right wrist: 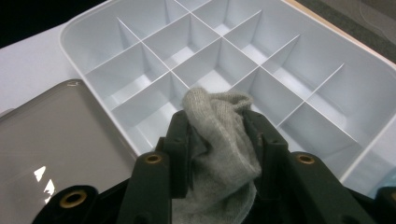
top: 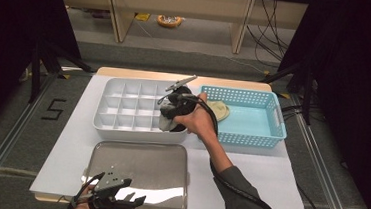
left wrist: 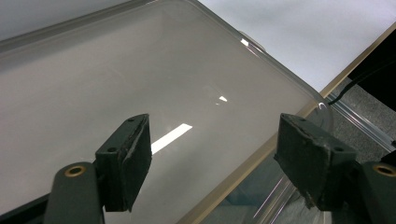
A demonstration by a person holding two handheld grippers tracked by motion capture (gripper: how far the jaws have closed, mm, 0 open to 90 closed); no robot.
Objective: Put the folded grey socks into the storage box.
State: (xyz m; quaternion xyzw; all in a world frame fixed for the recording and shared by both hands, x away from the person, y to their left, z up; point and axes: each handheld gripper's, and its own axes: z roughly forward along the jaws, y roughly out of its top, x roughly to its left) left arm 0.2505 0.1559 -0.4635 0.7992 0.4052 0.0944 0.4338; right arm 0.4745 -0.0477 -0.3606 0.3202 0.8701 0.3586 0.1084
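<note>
1. The right hand-held gripper is clenched on a grey sock; its jaws pinch the bunched fabric from both sides, and a fold rises above the tips.
2. The sock hangs over the near right corner of the white divided organizer, held clear of the partition tops, presumably so it can be lowered into one compartment.
3. The compartments in sight appear empty; their thin walls leave narrow room, so loose fabric could catch on a partition edge.
4. The left hand-held gripper is released, jaws wide apart, hovering over the near edge of the metal tray and holding nothing.
5. A blue basket stands just beside the organizer, with a pale item inside.
6. The desk offers open room to the right of the tray.
</note>
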